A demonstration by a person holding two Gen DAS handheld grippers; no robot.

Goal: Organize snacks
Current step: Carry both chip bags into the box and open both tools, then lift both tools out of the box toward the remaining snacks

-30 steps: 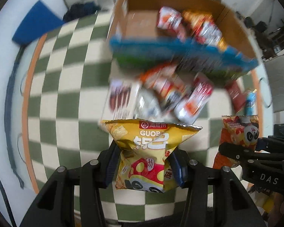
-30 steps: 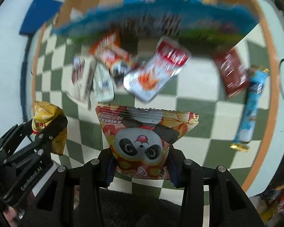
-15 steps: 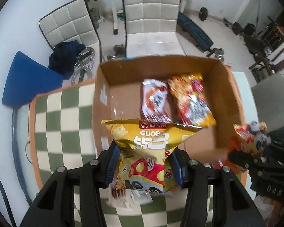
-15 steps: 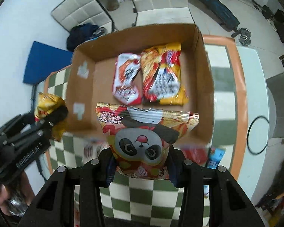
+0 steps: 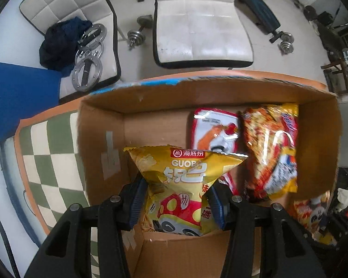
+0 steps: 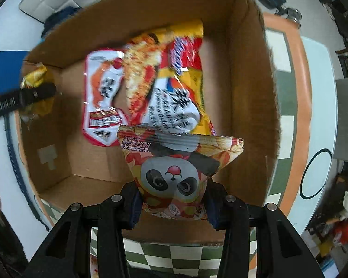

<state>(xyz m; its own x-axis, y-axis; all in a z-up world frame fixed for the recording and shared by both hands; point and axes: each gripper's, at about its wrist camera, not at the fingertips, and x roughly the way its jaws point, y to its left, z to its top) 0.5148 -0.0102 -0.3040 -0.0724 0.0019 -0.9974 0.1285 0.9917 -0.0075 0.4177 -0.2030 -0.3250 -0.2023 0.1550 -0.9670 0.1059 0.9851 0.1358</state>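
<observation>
My left gripper (image 5: 176, 205) is shut on a yellow Guoba snack bag (image 5: 184, 185) and holds it over the left half of the open cardboard box (image 5: 99, 143). My right gripper (image 6: 172, 205) is shut on an orange panda snack bag (image 6: 176, 173) over the box's (image 6: 250, 106) near right part. Inside the box lie a red-and-white snack pack (image 5: 212, 129) and a yellow-orange noodle pack (image 5: 273, 148); both also show in the right wrist view, the red-and-white pack (image 6: 102, 97) left of the noodle pack (image 6: 169, 78). The left gripper with its yellow bag (image 6: 34, 92) shows at the box's left wall.
The box stands on a green-and-white checkered cloth (image 5: 51, 153) with an orange border on a white table. Beyond the table are two white padded chairs (image 5: 197, 20), a blue mat (image 5: 16, 97), dumbbells on the floor and a weight bench.
Both grippers have carried their bags forward from above the loose snacks on the cloth to over and down into the box. Each keeps its grip.
</observation>
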